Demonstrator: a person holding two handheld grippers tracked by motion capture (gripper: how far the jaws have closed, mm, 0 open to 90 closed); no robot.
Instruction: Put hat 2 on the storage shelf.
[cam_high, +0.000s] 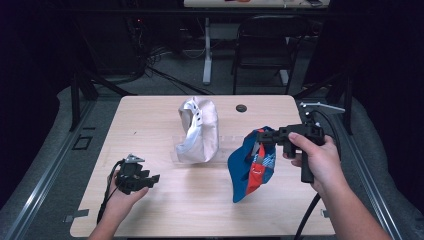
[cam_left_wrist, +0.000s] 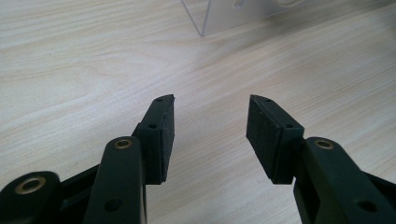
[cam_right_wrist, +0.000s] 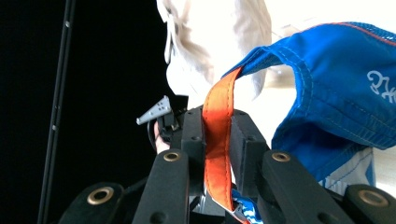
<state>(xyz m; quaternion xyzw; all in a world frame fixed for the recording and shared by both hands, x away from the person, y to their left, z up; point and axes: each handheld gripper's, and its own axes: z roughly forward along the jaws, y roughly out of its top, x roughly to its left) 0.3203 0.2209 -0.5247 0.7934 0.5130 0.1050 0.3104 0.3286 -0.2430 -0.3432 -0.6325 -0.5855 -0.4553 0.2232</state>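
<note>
The blue cap (cam_high: 250, 165) hangs clear above the table (cam_high: 165, 210), at about four o'clock from the table's centre in the high view. Its long axis runs nearly up and down: the top edge sits at the gripper and the lower tip points toward six o'clock, leaning slightly to seven. The open hollow of the cap faces roughly nine o'clock, and red and white panels show on its three o'clock side. In the right gripper view the cap's orange strap (cam_right_wrist: 217, 140) runs straight between the two black pads, with the blue cloth (cam_right_wrist: 341, 93) swelling away toward two o'clock.

The right gripper (cam_high: 259, 136) is pressed together on that orange strap, pinching it flat; its jaws point toward nine o'clock in the high view, and the person's right hand (cam_high: 317, 160) grips the handle at three o'clock of the cap.

At ten o'clock of the blue cap, near the table's middle, a white cap (cam_high: 197, 129) stands on a clear plastic stand (cam_high: 222, 145), whose corner also shows in the left gripper view (cam_left_wrist: 219, 16).

The left gripper (cam_high: 150, 179) lies low at eight o'clock, well apart from both caps. Its jaws are spread wide with bare wood between them, and the pads (cam_left_wrist: 164, 135) touch nothing.
</note>
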